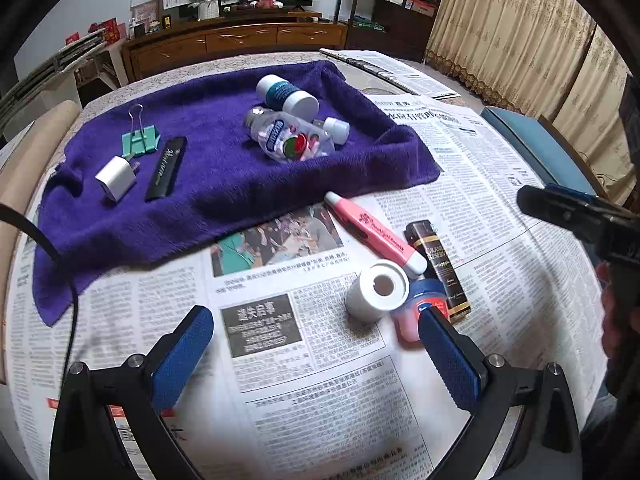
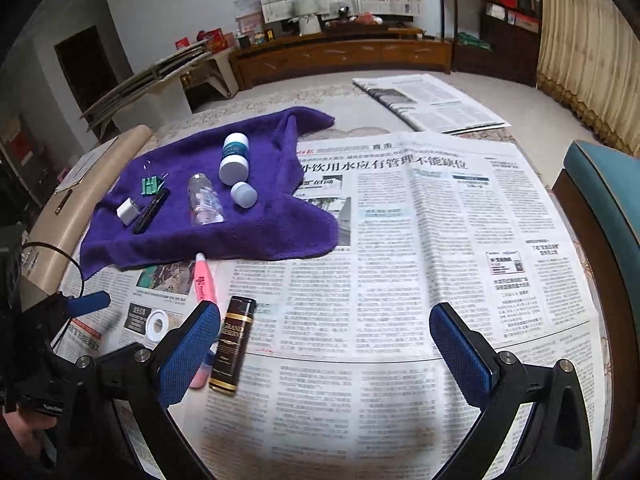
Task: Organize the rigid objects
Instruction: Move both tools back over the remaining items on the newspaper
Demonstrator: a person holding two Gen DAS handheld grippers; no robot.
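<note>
I have both grippers hovering over the newspaper-covered bench point(image 2: 400, 240), and neither one is grasping anything. My left gripper point(image 1: 316, 344) is spread wide, jaws released, with bare newsprint between its fingers. Just beside its right finger sits a small pink jar with a blue lid point(image 1: 416, 312), touching a white tape roll point(image 1: 376, 292) that lies on its side. Behind those two, a pink pen-shaped tester point(image 1: 372, 232) runs diagonally, and next to it a dark brown lighter with gold lettering point(image 1: 440, 268) lies flat.

My right gripper point(image 2: 326, 344) is likewise released and wide open over the paper; the same lighter point(image 2: 232, 344) lies just beside its left finger.

Farther back, a purple towel point(image 1: 224, 200) is spread on the bench. On its left part rest a green binder clip point(image 1: 140, 136), a white charger plug point(image 1: 116, 178) and a slim black bar point(image 1: 166, 168), close together. On its right part sit a white-capped bottle with a teal label point(image 1: 286, 94), a clear plastic bottle point(image 1: 288, 136) on its side, and a small white cap point(image 1: 336, 130) near it.
</note>
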